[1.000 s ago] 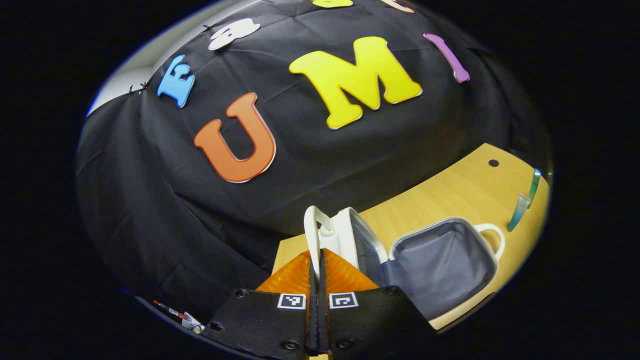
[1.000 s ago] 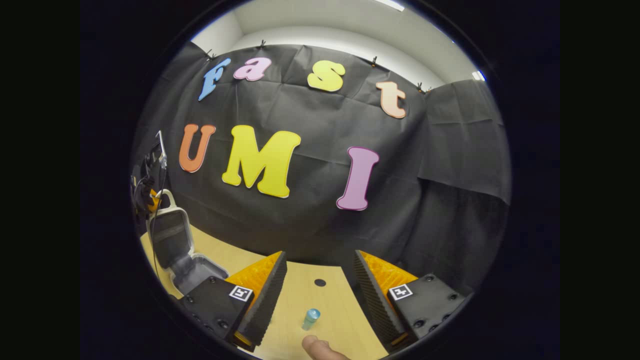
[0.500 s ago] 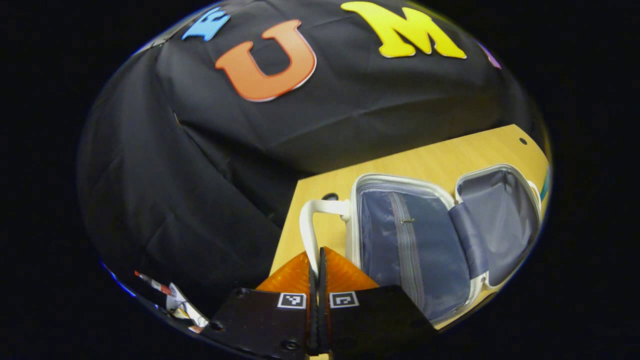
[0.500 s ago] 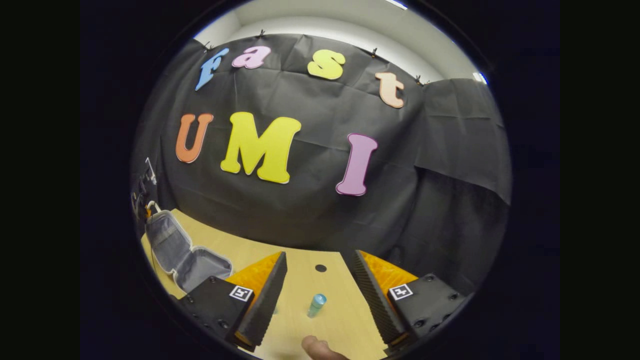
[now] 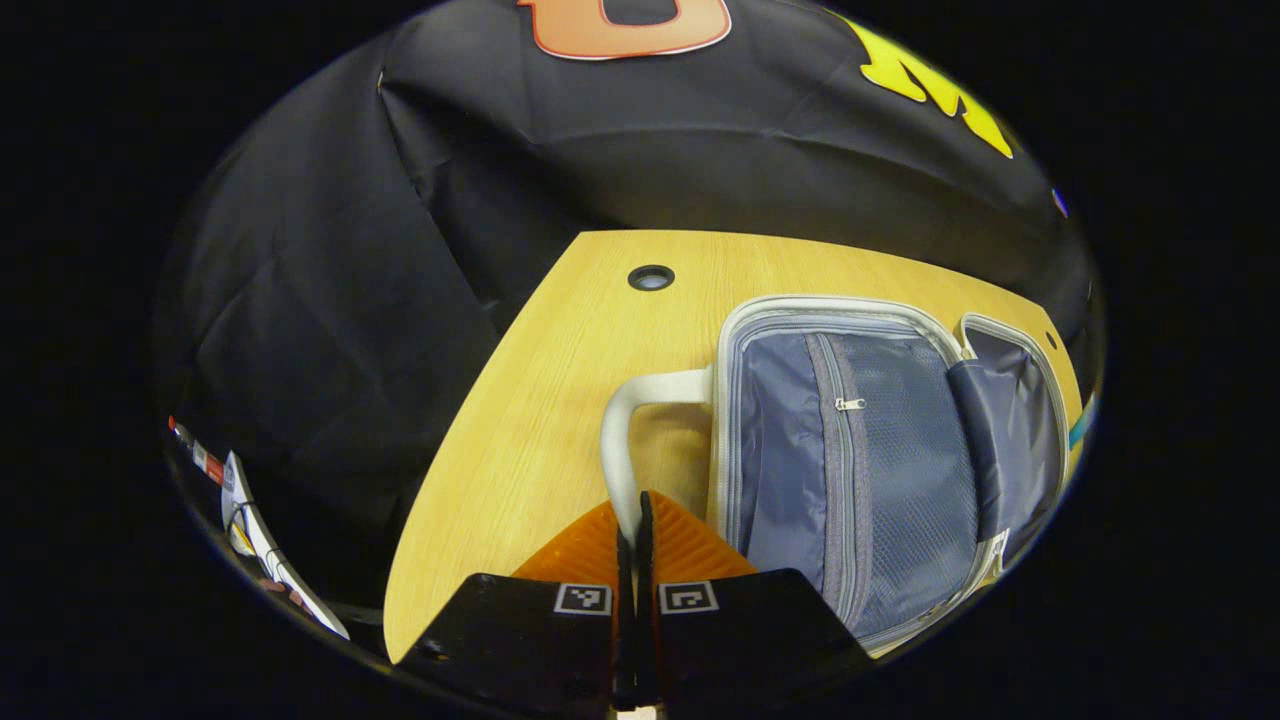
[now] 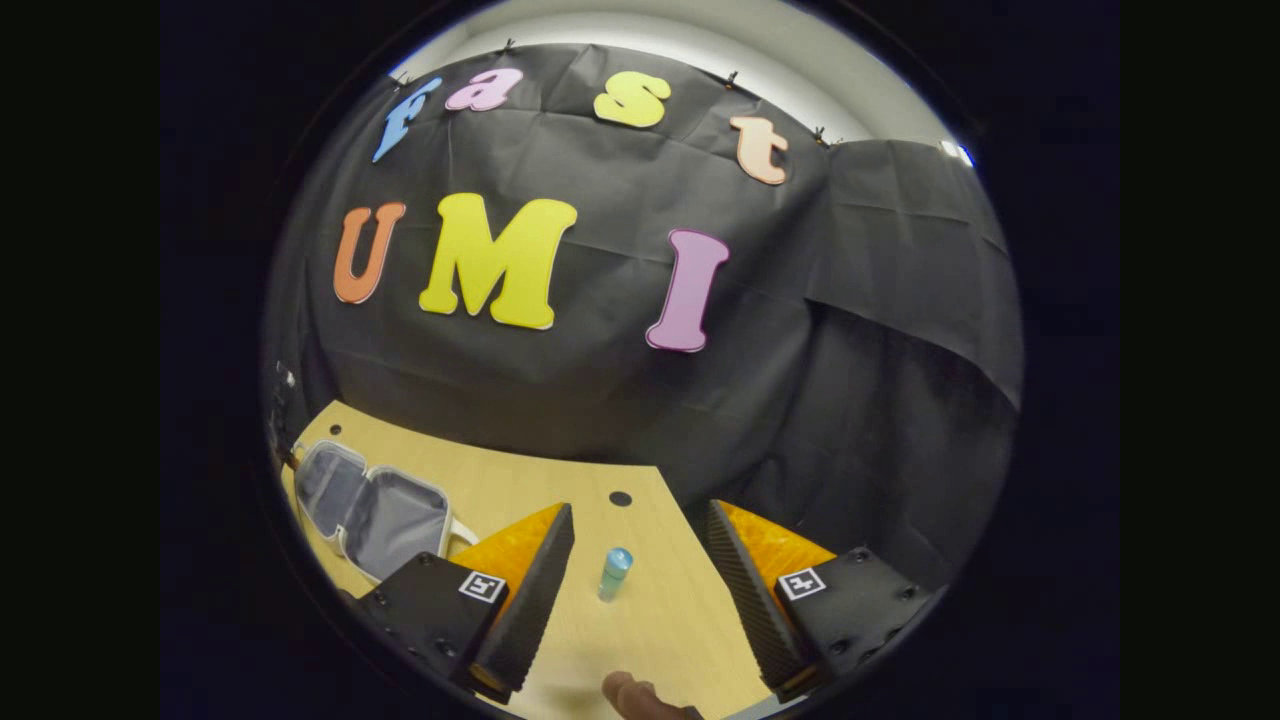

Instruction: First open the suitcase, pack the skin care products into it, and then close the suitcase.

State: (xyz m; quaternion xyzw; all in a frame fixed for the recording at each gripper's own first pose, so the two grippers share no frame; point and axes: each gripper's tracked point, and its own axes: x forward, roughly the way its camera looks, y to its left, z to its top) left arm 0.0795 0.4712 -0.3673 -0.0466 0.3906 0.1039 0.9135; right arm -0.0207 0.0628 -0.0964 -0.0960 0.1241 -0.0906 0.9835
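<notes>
With the suitcase (image 5: 870, 450) lying fully open on the desk (image 5: 540, 400), I've got the left claw (image 5: 632, 530) pinched tight on the suitcase's white handle (image 5: 622, 440), both fingers pressing on the loop where it curves down at the case's near side. From the left gripper view, the lid half faces up right beside that handle, showing a grey lining with a mesh pocket and a small zip pull (image 5: 850, 404), and the second half (image 5: 1020, 440) sits on the far side of the hinge from the handle. A round cable hole (image 5: 651, 277) in the desk sits just beyond the handle, toward the black cloth wall.

Over on the right gripper view, the suitcase (image 6: 370, 510) lies flat and spread open, well off to the left of my right claw (image 6: 640, 555), which stands wide with nothing between its fingers. Standing upright on the desk (image 6: 660, 620) in the gap between those fingers, clear of both, is a small blue skin care bottle (image 6: 614, 573), well apart from the suitcase and on the handle side of its second half. Another cable hole (image 6: 620, 498) lies just past the bottle. A fingertip (image 6: 630, 690) of the hand holding the rig pokes in at the bottom edge.
</notes>
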